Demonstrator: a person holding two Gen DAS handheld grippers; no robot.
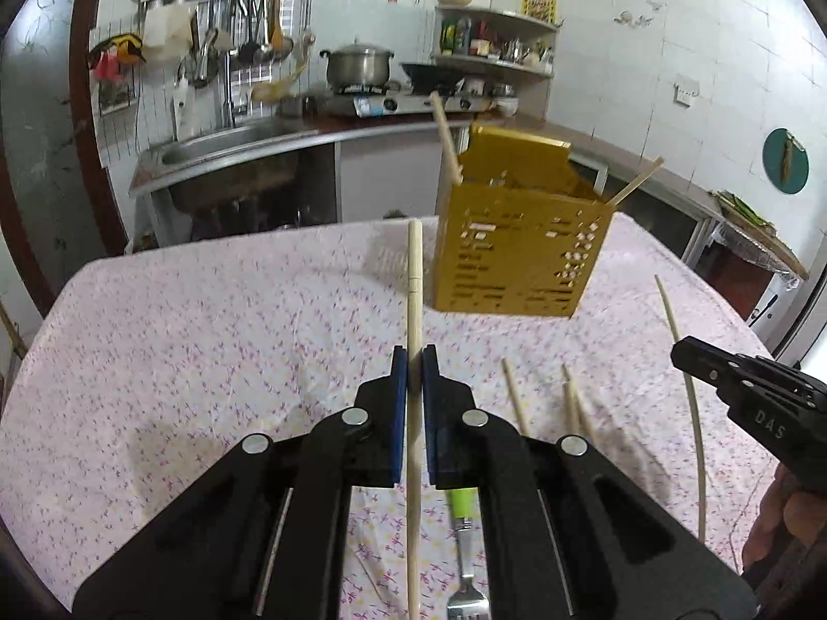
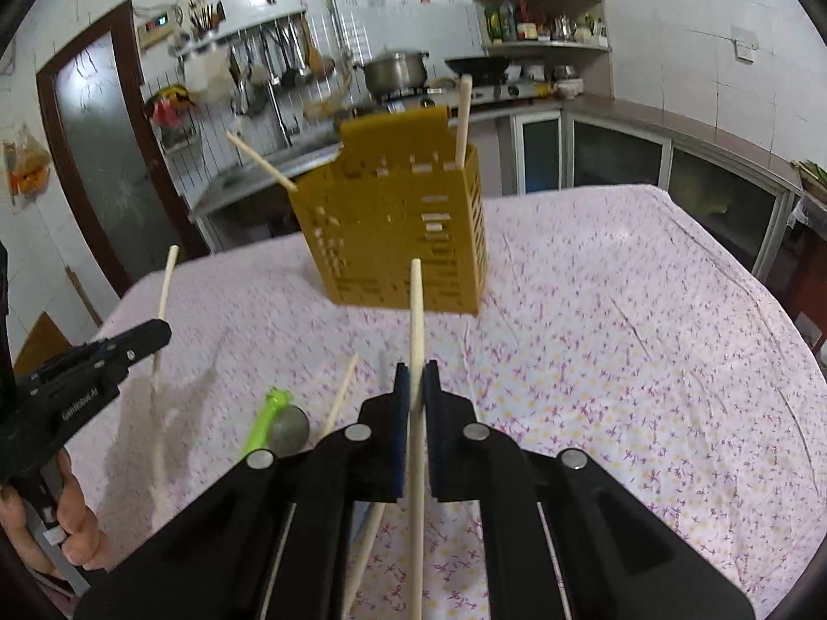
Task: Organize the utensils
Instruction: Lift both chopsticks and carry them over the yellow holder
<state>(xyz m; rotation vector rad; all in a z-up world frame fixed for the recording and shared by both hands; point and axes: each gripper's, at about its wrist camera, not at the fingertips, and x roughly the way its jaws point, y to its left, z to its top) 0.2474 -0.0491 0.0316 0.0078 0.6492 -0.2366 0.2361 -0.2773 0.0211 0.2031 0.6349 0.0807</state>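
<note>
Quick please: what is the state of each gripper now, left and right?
Left gripper: closed, holding a chopstick.
Right gripper: closed, holding another chopstick.

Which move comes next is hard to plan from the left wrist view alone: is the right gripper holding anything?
Observer: Yes. The right gripper has its jaws shut on a chopstick.
Operator: Where does it point?
Observer: Up and forward. In the right wrist view its tip overlaps the front wall of the holder.
Operator: Anything on the cloth that my view misses?
Observer: A round metal piece, perhaps a spoon bowl, lies beside the green handle.
</note>
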